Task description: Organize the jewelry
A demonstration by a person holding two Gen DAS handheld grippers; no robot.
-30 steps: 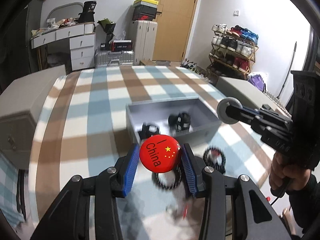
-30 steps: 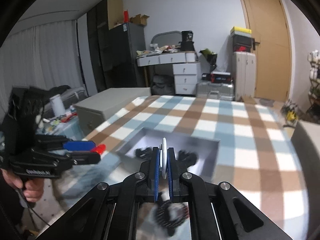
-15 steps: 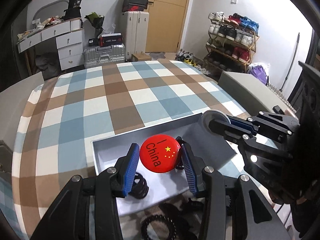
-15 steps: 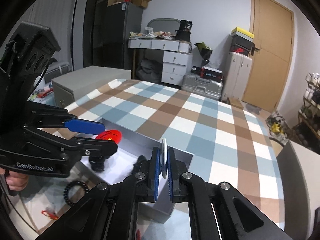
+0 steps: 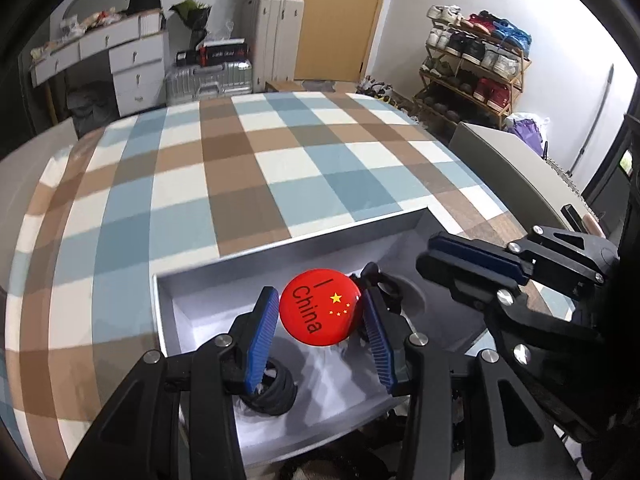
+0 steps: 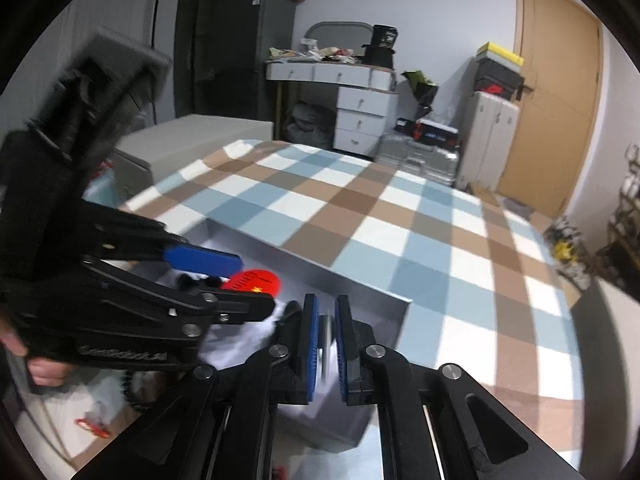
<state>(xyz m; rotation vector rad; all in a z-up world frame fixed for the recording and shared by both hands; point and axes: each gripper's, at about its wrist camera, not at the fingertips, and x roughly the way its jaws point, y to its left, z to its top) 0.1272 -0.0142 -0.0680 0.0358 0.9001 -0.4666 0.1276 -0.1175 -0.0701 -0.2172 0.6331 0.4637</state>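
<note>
Both grippers over tray [image 5: 280,248] | left gripper [image 5: 320,316] clasps red badge [image 5: 320,306] (upright)

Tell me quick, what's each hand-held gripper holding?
Left hand-held gripper: shut on the red China badge.
Right hand-held gripper: slightly parted around a thin white disc; grip cannot be told.

Even, bright indoor light; strong fisheye bending, black corners.
Sharp in left view; smeared by motion in right view, worst on left gripper [image 6: 256,284]. Soft shadows inside tray [image 5: 280,248].
</note>
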